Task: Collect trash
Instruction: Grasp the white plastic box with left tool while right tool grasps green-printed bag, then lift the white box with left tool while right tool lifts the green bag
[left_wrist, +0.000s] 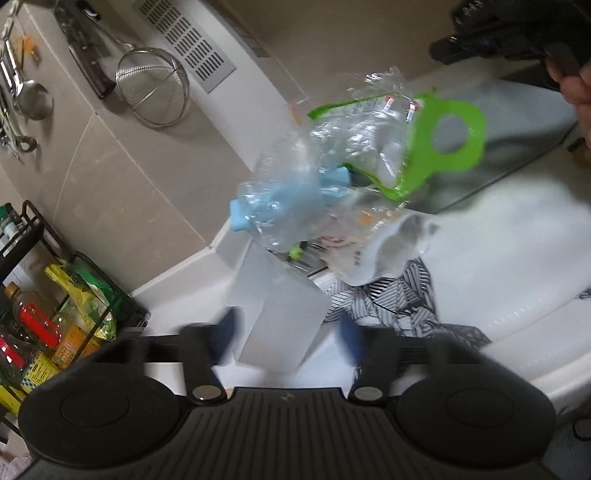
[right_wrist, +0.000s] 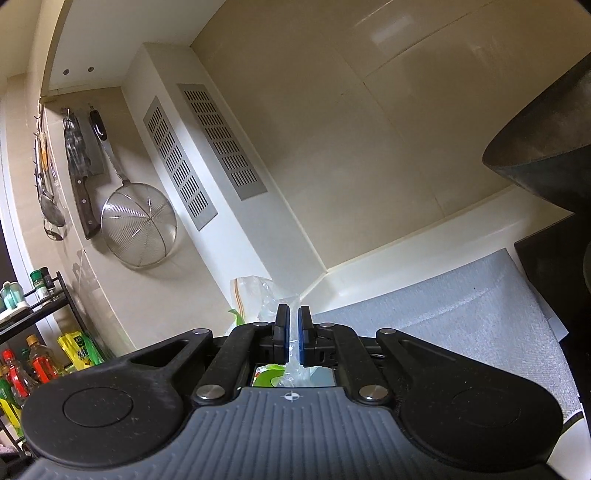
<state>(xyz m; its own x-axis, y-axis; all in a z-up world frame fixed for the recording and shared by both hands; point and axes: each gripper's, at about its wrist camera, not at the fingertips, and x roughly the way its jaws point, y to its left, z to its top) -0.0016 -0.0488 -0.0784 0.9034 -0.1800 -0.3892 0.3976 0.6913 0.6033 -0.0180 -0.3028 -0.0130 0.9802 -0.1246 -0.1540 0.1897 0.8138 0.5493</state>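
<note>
Your left claw (left_wrist: 288, 341) is spread wide with nothing gripped, just above a pale sheet on the white worktop (left_wrist: 517, 236). Ahead of it, a clear plastic bag (left_wrist: 332, 155) of trash hangs in the air. Your right claw (right_wrist: 293, 332) is pinched closed on that bag's thin plastic.

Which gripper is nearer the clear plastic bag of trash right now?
Right. The right gripper is shut on the top of the clear plastic bag, holding it up. The left gripper is open, set back below the bag and not touching it.
</note>
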